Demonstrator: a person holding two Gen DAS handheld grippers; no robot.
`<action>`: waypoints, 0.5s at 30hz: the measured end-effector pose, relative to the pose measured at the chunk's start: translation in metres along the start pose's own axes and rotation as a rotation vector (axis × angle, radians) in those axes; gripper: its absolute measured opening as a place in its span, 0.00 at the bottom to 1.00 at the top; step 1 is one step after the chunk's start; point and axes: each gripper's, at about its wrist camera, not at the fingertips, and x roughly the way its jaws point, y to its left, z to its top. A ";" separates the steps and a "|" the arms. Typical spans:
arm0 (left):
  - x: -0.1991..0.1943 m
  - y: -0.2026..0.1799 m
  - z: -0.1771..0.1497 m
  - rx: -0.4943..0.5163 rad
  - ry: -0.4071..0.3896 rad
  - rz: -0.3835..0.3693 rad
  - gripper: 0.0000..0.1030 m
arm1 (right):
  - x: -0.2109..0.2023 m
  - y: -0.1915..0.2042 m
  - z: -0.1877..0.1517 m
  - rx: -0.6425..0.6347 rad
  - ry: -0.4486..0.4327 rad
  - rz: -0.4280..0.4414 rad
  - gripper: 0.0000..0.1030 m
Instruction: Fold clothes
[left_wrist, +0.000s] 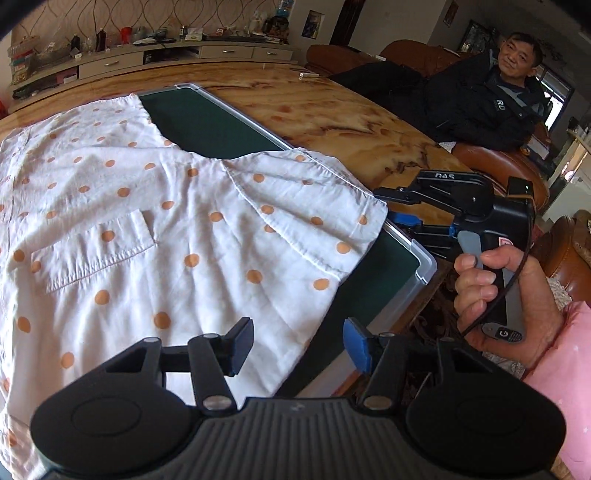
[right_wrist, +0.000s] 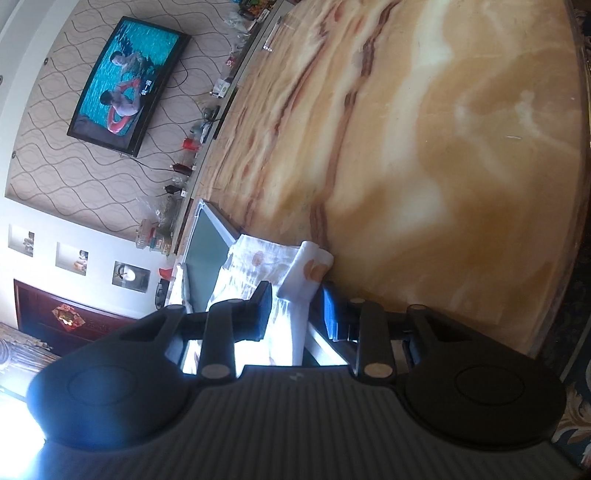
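Rightward lies the shirt (left_wrist: 155, 221) sleeve hem, straddled by right gripper (right_wrist: 295, 306) fingers, grip unclear; left gripper (left_wrist: 295, 347) open, empty, farther.

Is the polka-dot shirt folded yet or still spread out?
Spread: the polka-dot shirt lies open, pocket up, one sleeve out over the green board.

Left gripper (left_wrist: 298, 341) open; right gripper (right_wrist: 295, 312) part-closed
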 end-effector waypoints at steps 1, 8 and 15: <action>0.002 -0.003 0.000 0.007 0.007 0.005 0.59 | 0.002 0.000 -0.001 0.006 -0.002 -0.001 0.29; 0.018 0.001 -0.001 -0.067 0.040 -0.087 0.60 | -0.004 -0.007 -0.005 0.014 -0.018 0.023 0.09; 0.029 -0.020 -0.008 0.074 0.071 -0.065 0.63 | -0.024 0.032 -0.001 -0.047 -0.016 0.111 0.08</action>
